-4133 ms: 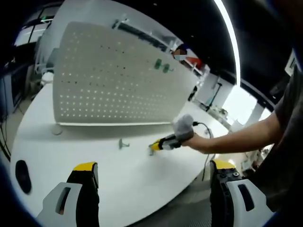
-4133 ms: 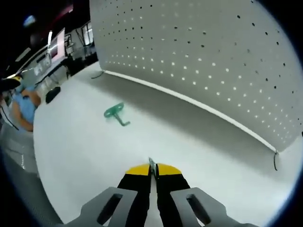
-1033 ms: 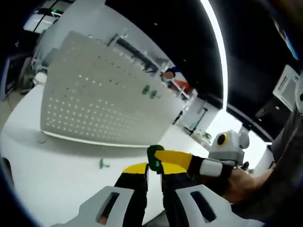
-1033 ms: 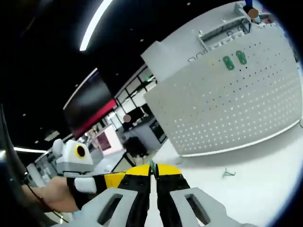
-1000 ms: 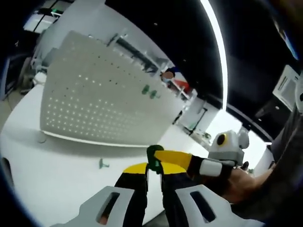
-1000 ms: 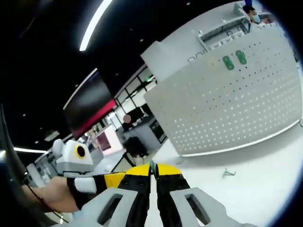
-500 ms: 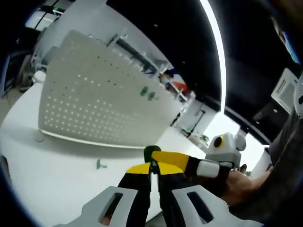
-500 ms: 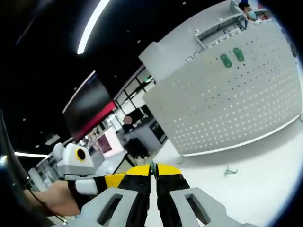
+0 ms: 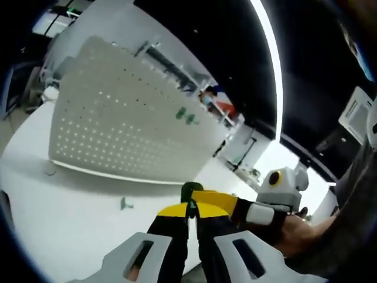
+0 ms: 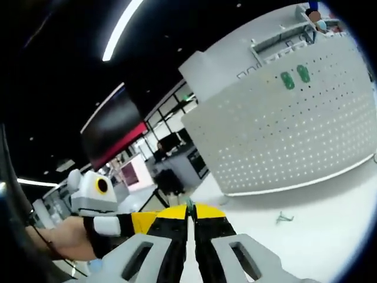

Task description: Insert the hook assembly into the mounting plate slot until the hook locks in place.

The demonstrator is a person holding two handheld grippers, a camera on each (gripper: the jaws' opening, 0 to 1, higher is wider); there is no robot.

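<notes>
A white pegboard plate [image 9: 112, 132] stands upright on the white table [image 9: 65, 236], with two green hooks [image 9: 185, 115] hanging near its top. A small green hook [image 9: 188, 188] is held in the air in front of it. My left gripper [image 9: 189, 207] is shut on it from below, and my right gripper [image 9: 199, 194] reaches in from the right with its yellow tips on the same hook. In the right gripper view, my right gripper [image 10: 189, 207] is shut on a thin green sliver of that hook [image 10: 189, 202], and the left gripper [image 10: 156, 218] meets it from the left. The pegboard plate [image 10: 283, 135] stands beyond.
A second loose green hook [image 9: 123, 203] lies on the table below the pegboard, also the loose hook [image 10: 284, 218] in the right gripper view. A person's hand [image 9: 297, 227] holds the right gripper. People [image 9: 213, 100] stand behind the board. The table edge runs near the bottom left.
The left gripper's jaws went from wide open, to a narrow gap, to shut on the green hook that the right gripper lifted off the table. Both views have shifted slightly.
</notes>
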